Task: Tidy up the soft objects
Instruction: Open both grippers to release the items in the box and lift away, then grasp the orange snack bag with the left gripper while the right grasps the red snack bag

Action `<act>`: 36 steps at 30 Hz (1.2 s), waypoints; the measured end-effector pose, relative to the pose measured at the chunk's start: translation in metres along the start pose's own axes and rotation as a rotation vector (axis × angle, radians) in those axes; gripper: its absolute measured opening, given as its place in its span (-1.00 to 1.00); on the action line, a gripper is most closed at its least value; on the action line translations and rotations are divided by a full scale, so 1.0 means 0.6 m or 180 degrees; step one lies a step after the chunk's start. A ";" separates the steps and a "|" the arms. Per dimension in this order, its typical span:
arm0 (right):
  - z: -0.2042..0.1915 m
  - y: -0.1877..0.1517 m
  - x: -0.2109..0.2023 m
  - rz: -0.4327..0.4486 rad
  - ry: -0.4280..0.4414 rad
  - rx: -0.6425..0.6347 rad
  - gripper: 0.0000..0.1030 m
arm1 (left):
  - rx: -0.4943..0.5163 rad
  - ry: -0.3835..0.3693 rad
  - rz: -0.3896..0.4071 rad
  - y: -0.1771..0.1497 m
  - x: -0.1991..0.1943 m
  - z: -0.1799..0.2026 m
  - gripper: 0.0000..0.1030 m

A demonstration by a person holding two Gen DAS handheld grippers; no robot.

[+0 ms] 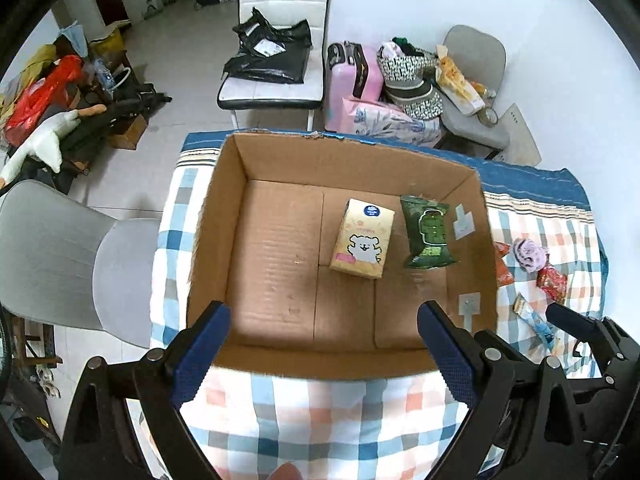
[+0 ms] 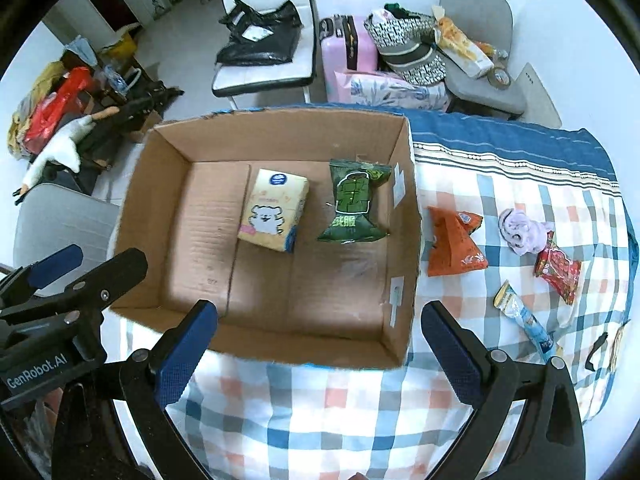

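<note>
An open cardboard box [image 1: 216, 216] [image 2: 412, 240] sits on the checked cloth. Inside it lie a yellow tissue pack [image 1: 362, 238] [image 2: 274, 210] and a green snack bag [image 1: 429, 232] [image 2: 354, 202]. Right of the box on the cloth lie an orange packet [image 2: 454, 242] [image 1: 503, 264], a purple soft toy [image 2: 520, 230] [image 1: 529, 254], a red packet [image 2: 558, 266] [image 1: 552, 282] and a blue tube sachet [image 2: 526, 320] [image 1: 538, 322]. My left gripper [image 1: 324, 344] is open and empty above the box's near wall. My right gripper [image 2: 320, 344] is open and empty above the box's near right corner.
The table with the checked cloth [image 2: 320, 408] has a grey chair [image 1: 60, 256] at its left. Behind it stand a white chair with black bags [image 1: 276, 60], a pink suitcase [image 1: 352, 80] and another grey chair [image 1: 476, 92] with bags. Clutter lies on the floor at far left.
</note>
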State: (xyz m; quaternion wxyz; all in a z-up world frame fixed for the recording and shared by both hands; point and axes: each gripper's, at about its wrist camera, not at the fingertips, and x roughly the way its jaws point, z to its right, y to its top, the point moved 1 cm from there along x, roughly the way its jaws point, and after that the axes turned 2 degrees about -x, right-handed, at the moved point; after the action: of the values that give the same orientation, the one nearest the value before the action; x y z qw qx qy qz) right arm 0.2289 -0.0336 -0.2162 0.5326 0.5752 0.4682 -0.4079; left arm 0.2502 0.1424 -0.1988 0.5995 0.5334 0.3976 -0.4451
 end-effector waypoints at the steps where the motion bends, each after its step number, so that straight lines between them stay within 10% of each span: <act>1: 0.000 -0.005 -0.009 0.0020 0.0046 -0.0002 1.00 | -0.0001 0.0012 0.0029 -0.004 -0.012 0.002 0.86; 14: 0.176 -0.056 -0.102 0.0165 0.0343 0.0349 1.00 | 0.0310 -0.0125 0.0234 -0.021 -0.079 0.208 0.86; 24: 0.519 -0.085 -0.035 -0.0241 -0.0123 0.0900 1.00 | 0.0453 -0.0502 -0.0567 -0.019 0.103 0.465 0.86; 36: 0.611 -0.033 0.210 -0.1081 -0.0534 -0.0441 1.00 | 0.0460 0.0193 -0.1193 -0.010 0.359 0.549 0.86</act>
State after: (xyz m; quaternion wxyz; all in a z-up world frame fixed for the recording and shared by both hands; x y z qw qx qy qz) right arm 0.2497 -0.3849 -0.3795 0.5315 0.4139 0.5394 -0.5051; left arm 0.3073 -0.2086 -0.3675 0.4540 0.5049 0.4748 -0.5600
